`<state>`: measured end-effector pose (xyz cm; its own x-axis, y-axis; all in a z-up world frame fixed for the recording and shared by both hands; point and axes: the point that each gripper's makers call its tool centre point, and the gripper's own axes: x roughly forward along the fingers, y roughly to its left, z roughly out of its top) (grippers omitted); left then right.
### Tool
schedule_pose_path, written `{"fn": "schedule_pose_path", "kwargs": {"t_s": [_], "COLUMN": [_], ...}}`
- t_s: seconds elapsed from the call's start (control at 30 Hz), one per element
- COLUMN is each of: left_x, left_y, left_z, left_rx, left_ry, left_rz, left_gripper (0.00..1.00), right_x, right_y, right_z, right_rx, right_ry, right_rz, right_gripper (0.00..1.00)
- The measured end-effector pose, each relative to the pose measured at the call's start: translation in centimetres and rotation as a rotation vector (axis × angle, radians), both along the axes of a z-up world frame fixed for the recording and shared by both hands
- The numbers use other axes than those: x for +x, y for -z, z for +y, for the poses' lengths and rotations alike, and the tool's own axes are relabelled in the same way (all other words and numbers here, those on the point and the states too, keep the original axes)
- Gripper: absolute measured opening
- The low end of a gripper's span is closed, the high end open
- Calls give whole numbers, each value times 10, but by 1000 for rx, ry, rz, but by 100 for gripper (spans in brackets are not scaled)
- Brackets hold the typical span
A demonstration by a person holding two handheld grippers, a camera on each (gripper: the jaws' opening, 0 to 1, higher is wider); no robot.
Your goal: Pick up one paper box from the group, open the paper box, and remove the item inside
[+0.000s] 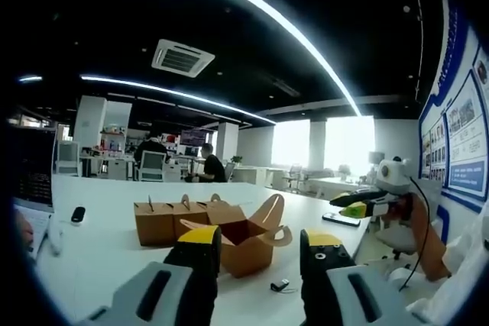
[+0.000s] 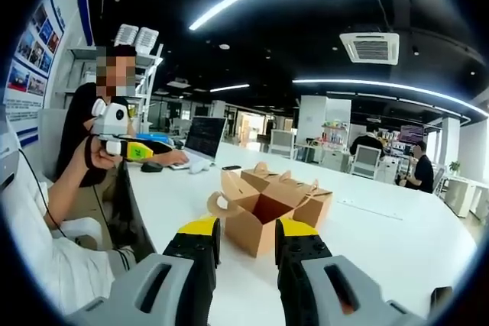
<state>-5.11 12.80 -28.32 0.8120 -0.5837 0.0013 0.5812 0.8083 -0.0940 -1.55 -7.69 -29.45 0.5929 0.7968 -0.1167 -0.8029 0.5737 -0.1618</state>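
A brown paper box (image 1: 248, 243) stands on the white table (image 1: 99, 250) with its flaps open and its inside dark. Two shut boxes (image 1: 170, 221) with handles sit just left of it. A small black item (image 1: 280, 285) lies on the table in front of the open box. My left gripper (image 1: 262, 248) is open, close before that box, with nothing between its jaws. My right gripper (image 2: 248, 233) is open too, facing the same open box (image 2: 263, 223) from the other side, with the shut boxes (image 2: 309, 198) behind. A person's hand holds the right gripper (image 1: 365, 204) at the table's right edge.
A laptop (image 1: 30, 181), a black mouse (image 1: 78, 214) and a phone (image 1: 341, 219) lie on the table. The left gripper (image 2: 130, 147) shows in a person's hand near a laptop (image 2: 205, 137). People sit at desks (image 2: 367, 159) far behind.
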Motion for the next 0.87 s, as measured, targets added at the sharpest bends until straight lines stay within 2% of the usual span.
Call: {"fn": "schedule_pose_path", "kwargs": {"t_s": [0.87], "left_x": [1], "left_y": [1], "left_z": [1], "left_rx": [6], "left_ry": [-5], "left_rz": [0], "left_gripper": [42], "right_x": [0], "right_y": [2], "right_z": [-1], "right_rx": [-11], "right_ry": [-5], "right_rz": [-1], "right_gripper": [30]}}
